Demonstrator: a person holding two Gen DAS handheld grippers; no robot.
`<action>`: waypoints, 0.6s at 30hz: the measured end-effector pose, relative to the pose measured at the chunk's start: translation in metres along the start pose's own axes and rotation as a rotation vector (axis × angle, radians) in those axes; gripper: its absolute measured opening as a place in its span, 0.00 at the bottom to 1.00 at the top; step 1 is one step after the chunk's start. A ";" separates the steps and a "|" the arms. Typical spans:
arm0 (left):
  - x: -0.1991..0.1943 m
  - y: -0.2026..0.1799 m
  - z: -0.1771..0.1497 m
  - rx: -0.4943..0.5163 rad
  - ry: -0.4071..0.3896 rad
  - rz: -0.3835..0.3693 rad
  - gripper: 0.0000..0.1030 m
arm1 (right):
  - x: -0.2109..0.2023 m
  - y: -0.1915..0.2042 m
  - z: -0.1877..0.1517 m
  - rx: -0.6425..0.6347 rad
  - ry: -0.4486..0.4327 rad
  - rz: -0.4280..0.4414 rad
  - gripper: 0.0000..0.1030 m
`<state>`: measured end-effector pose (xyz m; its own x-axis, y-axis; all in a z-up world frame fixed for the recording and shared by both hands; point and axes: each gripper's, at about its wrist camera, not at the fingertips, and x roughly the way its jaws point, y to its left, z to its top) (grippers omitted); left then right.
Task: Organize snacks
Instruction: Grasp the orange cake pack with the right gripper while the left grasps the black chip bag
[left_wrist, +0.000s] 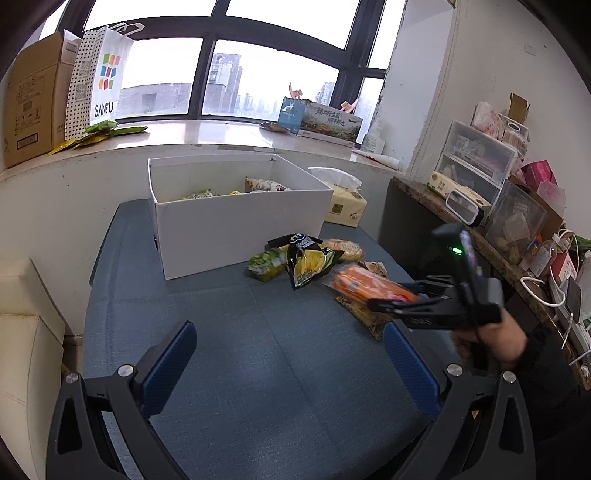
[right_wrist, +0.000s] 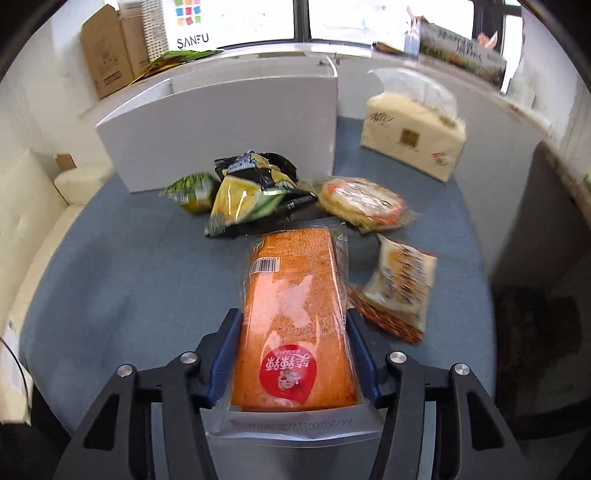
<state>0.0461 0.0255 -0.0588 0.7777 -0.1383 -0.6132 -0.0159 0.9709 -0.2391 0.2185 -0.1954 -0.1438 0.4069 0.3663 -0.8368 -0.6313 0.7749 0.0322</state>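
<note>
An orange snack packet (right_wrist: 295, 288) with a red round label lies lengthwise between the blue pads of my right gripper (right_wrist: 293, 314), which is shut on its sides. In the left wrist view this packet (left_wrist: 365, 284) sticks out of the right gripper (left_wrist: 384, 301) just above the blue table top (left_wrist: 221, 332). Beyond it lie a yellow-black packet (right_wrist: 251, 192), a green packet (right_wrist: 192, 190), a round pastry packet (right_wrist: 362, 203) and a pale packet (right_wrist: 402, 280). A white box (left_wrist: 236, 221) behind them holds several snacks. My left gripper (left_wrist: 288, 332) hangs open over bare table.
A tissue pack (left_wrist: 345, 206) stands right of the box. A cluttered side shelf (left_wrist: 480, 206) with drawers and cables runs along the right. A cardboard box (left_wrist: 33, 103) and a paper bag (left_wrist: 99, 74) stand on the window sill. A cream cushion (left_wrist: 26, 332) is at the left.
</note>
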 end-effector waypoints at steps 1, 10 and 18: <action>0.001 0.000 -0.001 0.001 0.003 -0.005 1.00 | -0.010 -0.002 -0.008 0.017 -0.006 0.015 0.58; 0.068 -0.029 0.009 0.052 0.091 -0.068 1.00 | -0.086 -0.028 -0.061 0.154 -0.128 0.076 0.58; 0.175 -0.066 0.049 0.189 0.155 0.014 1.00 | -0.105 -0.039 -0.075 0.217 -0.201 0.127 0.58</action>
<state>0.2141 -0.0530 -0.1140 0.6723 -0.1391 -0.7271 0.1034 0.9902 -0.0937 0.1509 -0.3029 -0.0977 0.4700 0.5446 -0.6946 -0.5389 0.8003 0.2629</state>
